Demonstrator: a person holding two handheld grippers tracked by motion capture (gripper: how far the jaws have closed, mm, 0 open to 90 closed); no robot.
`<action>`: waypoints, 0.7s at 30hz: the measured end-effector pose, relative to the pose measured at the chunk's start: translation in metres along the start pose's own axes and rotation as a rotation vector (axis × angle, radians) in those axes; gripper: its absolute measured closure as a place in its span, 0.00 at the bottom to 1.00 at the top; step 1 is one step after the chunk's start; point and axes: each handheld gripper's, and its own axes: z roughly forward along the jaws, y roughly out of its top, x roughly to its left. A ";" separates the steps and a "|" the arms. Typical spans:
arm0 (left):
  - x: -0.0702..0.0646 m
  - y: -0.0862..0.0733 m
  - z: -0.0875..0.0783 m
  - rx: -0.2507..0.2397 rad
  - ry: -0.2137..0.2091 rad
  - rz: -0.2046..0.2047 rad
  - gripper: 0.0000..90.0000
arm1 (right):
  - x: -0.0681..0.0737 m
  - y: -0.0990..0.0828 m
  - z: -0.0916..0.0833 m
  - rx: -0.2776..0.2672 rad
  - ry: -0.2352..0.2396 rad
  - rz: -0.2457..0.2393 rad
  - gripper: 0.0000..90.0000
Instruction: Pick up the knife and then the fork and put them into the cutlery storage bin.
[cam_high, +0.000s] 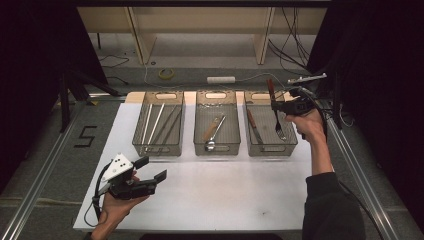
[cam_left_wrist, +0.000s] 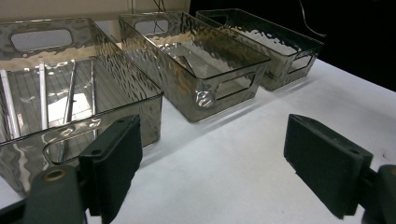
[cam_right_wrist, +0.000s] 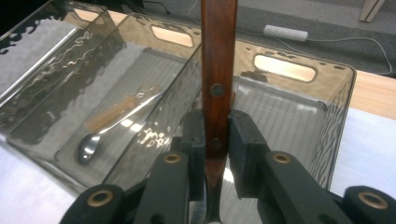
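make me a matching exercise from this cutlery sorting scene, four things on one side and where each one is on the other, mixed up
Things
1. fork
2. spoon
3. chopsticks
4. left gripper

Places or states
A. lying in the left bin
B. open above the white tabletop, holding nothing
C. lying in the middle bin
D. held by its wooden handle in the right gripper, tines down over the right bin

Pairs: 1-D, 2-C, 3-A, 4-B
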 end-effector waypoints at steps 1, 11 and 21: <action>0.000 0.000 0.000 0.001 -0.001 0.002 0.21 | -0.001 0.000 0.002 0.001 -0.005 0.000 0.87; 0.000 0.000 0.000 0.001 -0.003 0.002 0.21 | -0.006 0.002 0.018 -0.013 -0.047 0.017 0.87; 0.000 0.000 0.000 0.001 -0.003 0.001 0.21 | -0.004 0.000 0.032 -0.005 -0.071 0.022 0.87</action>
